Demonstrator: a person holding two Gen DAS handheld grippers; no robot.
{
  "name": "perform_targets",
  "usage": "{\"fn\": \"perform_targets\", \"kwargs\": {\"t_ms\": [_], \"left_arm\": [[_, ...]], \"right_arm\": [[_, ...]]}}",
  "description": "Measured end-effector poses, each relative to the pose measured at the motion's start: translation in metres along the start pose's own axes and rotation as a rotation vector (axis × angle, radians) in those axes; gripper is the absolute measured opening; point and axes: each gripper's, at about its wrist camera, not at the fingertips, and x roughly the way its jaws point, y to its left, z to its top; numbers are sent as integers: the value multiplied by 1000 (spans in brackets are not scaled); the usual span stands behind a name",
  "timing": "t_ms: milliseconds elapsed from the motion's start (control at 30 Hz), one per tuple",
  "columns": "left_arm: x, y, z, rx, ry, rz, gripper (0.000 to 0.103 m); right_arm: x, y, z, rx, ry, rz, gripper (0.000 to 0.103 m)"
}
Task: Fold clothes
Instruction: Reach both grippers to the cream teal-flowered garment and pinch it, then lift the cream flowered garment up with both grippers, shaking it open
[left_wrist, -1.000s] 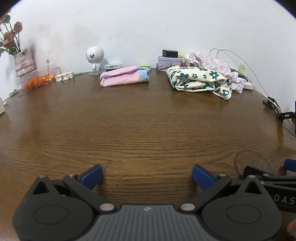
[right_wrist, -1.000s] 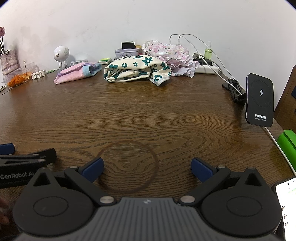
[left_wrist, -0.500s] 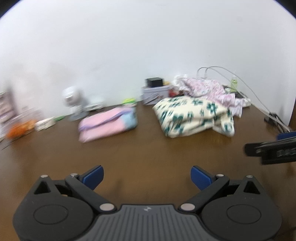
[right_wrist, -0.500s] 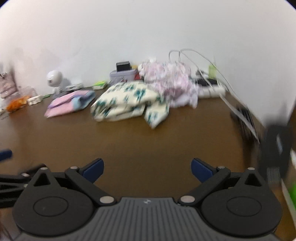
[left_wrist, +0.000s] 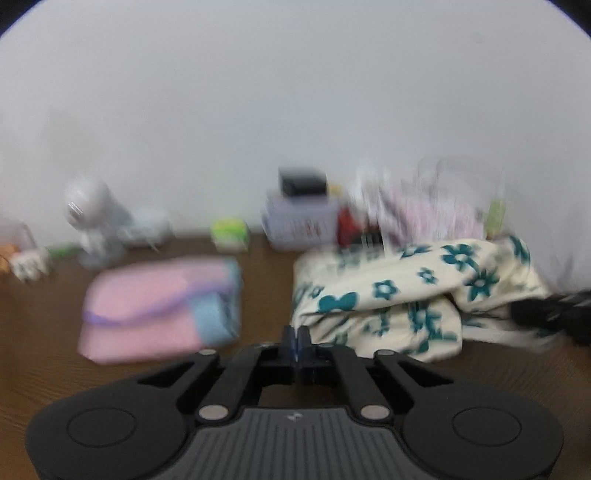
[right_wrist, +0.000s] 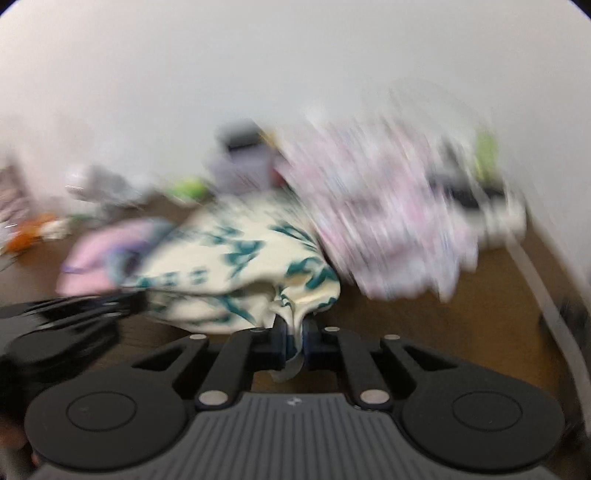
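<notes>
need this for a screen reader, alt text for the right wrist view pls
Blurred fisheye view: the right gripper, jaws shut, pinches an edge of a cream garment with teal flowers on a brown wooden table. A pink floral garment is heaped behind it, a pink folded garment lies to the left.

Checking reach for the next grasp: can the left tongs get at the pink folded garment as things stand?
Probably yes. The pink folded garment lies on the table just ahead and to the left of the left tongs, with nothing between them. The tongs are shut, though, so they would need opening first.
</notes>
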Motion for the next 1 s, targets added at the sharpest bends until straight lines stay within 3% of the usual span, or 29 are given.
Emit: {"fn": "perform_targets", "kwargs": {"t_ms": [133, 200, 267, 300, 333, 367, 433, 533, 667, 833, 867, 900, 933, 967, 1000], "left_arm": [[-108, 24, 48, -9, -251, 20, 0], [-160, 29, 62, -13, -312, 11, 0], [-207, 26, 60, -12, -317, -50, 3], [-229, 23, 54, -12, -323, -91, 7], [-249, 18, 41, -12, -339, -138, 20], [-270, 12, 29, -12, -356, -185, 44], [-310, 2, 4, -11, -387, -278, 74], [-355, -23, -36, 46, -403, -401, 79], [-387, -52, -66, 33, -401, -420, 88], [-409, -73, -99, 45, -419, -525, 91], [-412, -75, -103, 64, -443, -500, 86], [-413, -76, -106, 80, -453, -465, 73], [-413, -74, -106, 90, -450, -432, 26], [-410, -69, -104, 85, -431, -420, 8], [-406, -58, -101, 48, -401, -448, 7]], "right_arm": [[-116, 28, 37, -135, -188, 128, 6], [-170, 43, 46, -192, -275, 145, 6], [-211, 57, 51, -217, -331, 151, 6], [-232, 64, 53, -230, -359, 154, 6], [-252, 70, 56, -243, -387, 157, 6], [-273, 77, 58, -255, -415, 161, 6], [-314, 91, 63, -281, -471, 167, 6], [-376, 112, 70, -319, -555, 176, 6], [-453, 136, 79, -358, -663, 191, 6], [-513, 146, 82, -334, -769, 206, 6], [-519, 147, 84, -326, -775, 201, 6], [-522, 147, 85, -322, -776, 198, 6], [-526, 147, 87, -317, -777, 195, 6], [-528, 148, 87, -316, -779, 194, 6], [-530, 148, 86, -318, -782, 194, 6]]}}
